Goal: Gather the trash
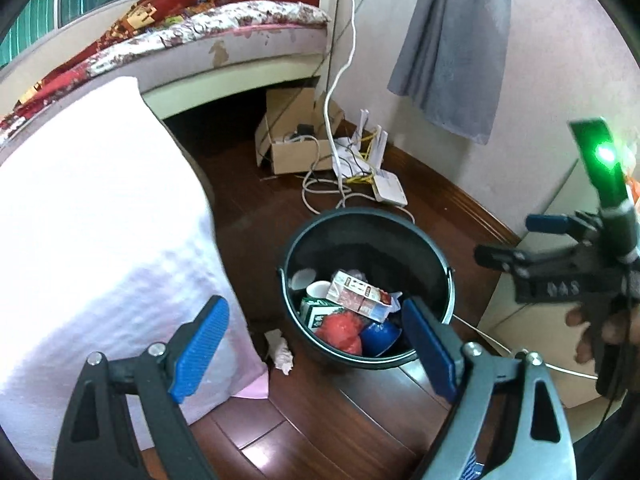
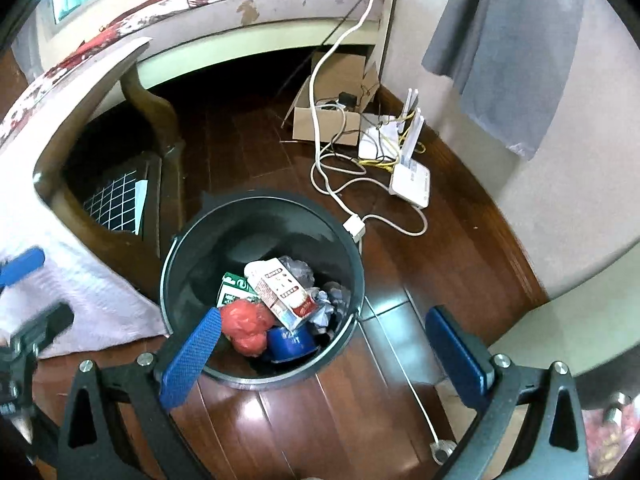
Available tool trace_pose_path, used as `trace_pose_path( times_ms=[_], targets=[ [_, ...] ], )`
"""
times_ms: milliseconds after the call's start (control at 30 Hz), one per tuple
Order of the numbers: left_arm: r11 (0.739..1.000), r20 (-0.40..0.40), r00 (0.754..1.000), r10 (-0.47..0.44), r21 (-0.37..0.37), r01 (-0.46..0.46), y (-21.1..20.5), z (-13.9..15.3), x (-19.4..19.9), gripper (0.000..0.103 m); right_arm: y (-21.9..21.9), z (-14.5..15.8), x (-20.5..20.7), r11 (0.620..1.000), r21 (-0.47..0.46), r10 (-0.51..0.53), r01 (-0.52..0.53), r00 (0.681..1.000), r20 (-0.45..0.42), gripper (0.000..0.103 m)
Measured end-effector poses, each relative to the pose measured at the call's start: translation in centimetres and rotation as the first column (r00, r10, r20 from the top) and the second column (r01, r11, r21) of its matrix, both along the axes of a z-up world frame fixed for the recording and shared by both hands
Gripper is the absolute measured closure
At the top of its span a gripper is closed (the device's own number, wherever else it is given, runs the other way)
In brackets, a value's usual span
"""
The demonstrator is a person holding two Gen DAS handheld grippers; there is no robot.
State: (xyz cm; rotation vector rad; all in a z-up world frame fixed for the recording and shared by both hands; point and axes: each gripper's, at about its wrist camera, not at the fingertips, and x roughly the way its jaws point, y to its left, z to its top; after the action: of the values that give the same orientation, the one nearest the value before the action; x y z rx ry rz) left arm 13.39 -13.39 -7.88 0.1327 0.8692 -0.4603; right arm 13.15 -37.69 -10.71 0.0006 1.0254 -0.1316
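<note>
Black bin [image 1: 366,248] stood on the wood floor [image 2: 320,412], holding a carton [image 2: 282,292], red bag [image 2: 246,326] and blue cup [image 2: 290,342]. Crumpled tissue [image 1: 280,350] lay just beside it. My left gripper [image 1: 316,346] and right gripper [image 2: 324,354] were both spread, empty.

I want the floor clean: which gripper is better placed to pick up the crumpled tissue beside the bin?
Left, probably. The left gripper is open and empty, with the crumpled tissue just below its fingers, left of the bin. The right wrist view doesn't show it.
</note>
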Motion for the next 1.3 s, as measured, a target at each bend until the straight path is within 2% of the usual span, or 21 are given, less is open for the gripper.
trace_pose_path(
  times_ms=[300,567,800,1067,1133,1300],
  targets=[
    [1.000,0.098,0.995,-0.011,0.006,0.011,3.4,5.8,-2.1,0.014,5.7,6.6,-6.8,1.000,-0.008,-0.006,0.006,0.998,0.064,0.000],
    [1.000,0.175,0.985,-0.007,-0.007,0.009,5.7,10.3,-5.3,0.013,10.3,12.8,-11.6,0.998,-0.051,-0.012,0.021,0.985,0.174,0.000],
    [0.999,0.231,0.973,0.008,-0.033,0.000,7.2,13.1,-8.6,0.012,12.0,15.6,-15.1,0.998,-0.053,-0.017,0.030,0.971,0.239,0.000],
    [0.997,0.295,0.955,0.043,-0.077,-0.021,8.5,15.6,-11.8,0.006,13.1,18.6,-18.2,0.999,-0.032,-0.019,0.030,0.949,0.315,0.000],
    [0.997,0.309,0.950,0.046,-0.078,-0.023,8.4,16.0,-12.2,0.003,13.3,19.0,-18.7,0.999,-0.035,-0.017,0.031,0.944,0.329,0.000],
    [0.997,0.329,0.944,0.037,-0.071,-0.014,8.1,16.7,-12.4,0.002,13.2,20.1,-19.3,0.999,-0.031,-0.026,0.039,0.936,0.352,0.000]
  ],
)
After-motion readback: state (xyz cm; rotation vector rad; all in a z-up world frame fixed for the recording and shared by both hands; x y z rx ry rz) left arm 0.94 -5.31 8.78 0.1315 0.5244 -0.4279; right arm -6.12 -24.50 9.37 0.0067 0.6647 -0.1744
